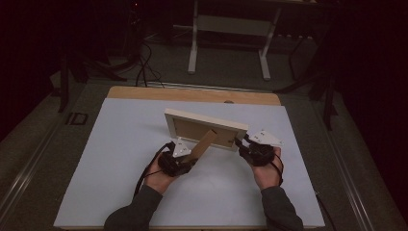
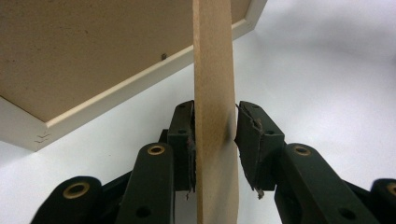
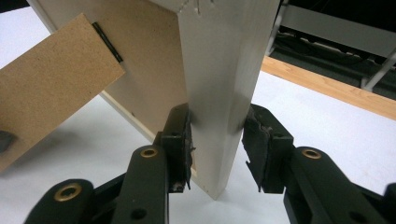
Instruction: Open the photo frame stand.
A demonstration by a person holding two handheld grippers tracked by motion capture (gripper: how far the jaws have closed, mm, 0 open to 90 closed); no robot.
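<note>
A white picture frame (image 1: 204,126) stands tilted on the white mat, its brown back (image 2: 70,51) turned to me. A hinged brown stand leg (image 1: 206,142) slants down from the back toward my left hand. My left gripper (image 1: 191,160) is shut on this leg (image 2: 214,70), with a pad against each flat face. My right gripper (image 1: 239,141) is shut on the frame's right side bar (image 3: 224,70), near its lower corner. In the right gripper view the stand leg (image 3: 51,88) hangs from a dark hinge at the left.
The white mat (image 1: 120,159) covers most of a wooden tabletop, whose bare strip (image 1: 144,93) shows at the far edge. Beyond it, on the dark floor, stand the white legs of a desk (image 1: 193,48) and some cables (image 1: 144,67).
</note>
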